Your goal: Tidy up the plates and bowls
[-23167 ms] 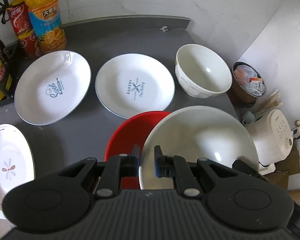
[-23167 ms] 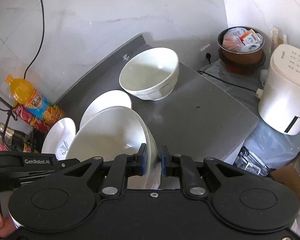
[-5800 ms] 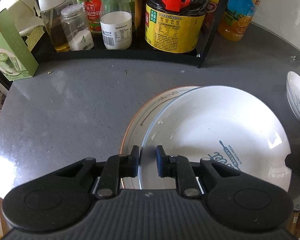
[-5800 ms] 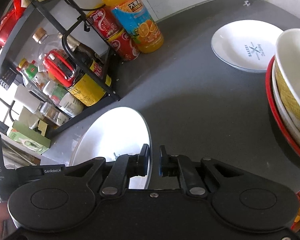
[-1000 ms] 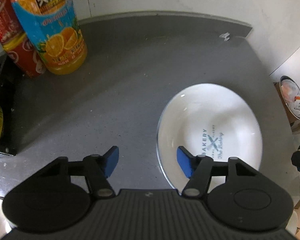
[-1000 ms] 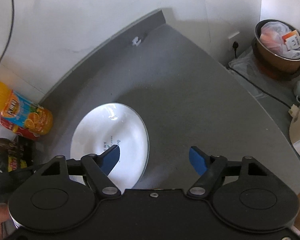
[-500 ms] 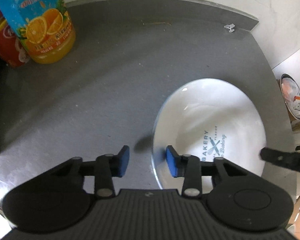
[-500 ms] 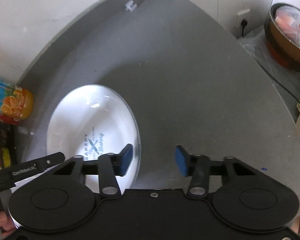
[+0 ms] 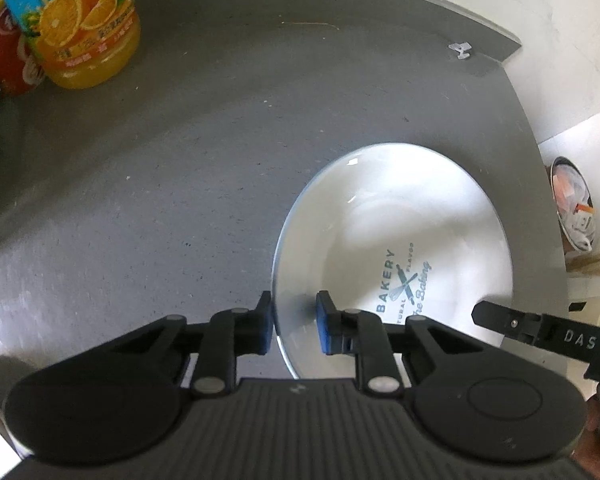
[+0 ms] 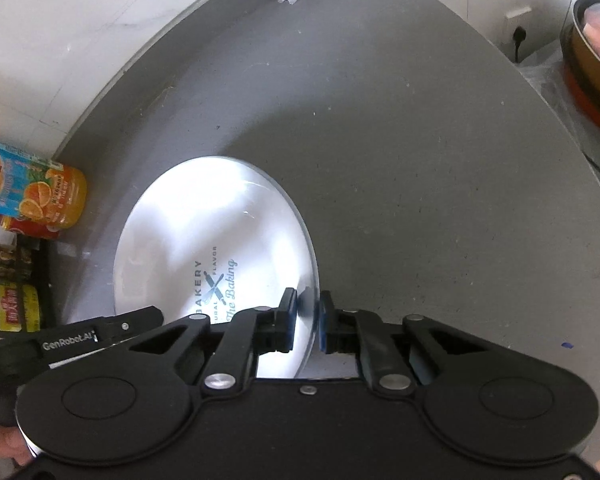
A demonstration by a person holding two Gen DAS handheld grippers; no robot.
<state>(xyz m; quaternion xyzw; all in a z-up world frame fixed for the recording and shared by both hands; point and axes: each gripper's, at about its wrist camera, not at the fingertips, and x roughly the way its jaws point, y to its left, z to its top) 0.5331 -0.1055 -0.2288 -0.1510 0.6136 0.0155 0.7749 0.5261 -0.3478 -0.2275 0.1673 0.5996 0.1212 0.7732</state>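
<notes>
A white plate with a blue "BAKERY" print [image 9: 396,236] lies on the grey counter; it also shows in the right wrist view [image 10: 216,236]. My left gripper [image 9: 294,325] straddles the plate's left rim, one blue pad on each side, nearly closed on it. My right gripper [image 10: 306,320] straddles the plate's right rim the same way, its pads close against the edge. Each gripper's finger shows in the other's view.
An orange juice bottle [image 9: 76,24] and a red can [image 9: 4,60] stand at the back left by the wall. The grey counter [image 10: 420,160] ends at a curved edge on the right, with a brown pot of packets [image 10: 596,52] beyond it.
Both grippers have come down onto the plate and narrowed from wide open to nearly shut around its opposite rims. The plate has stayed in place.
</notes>
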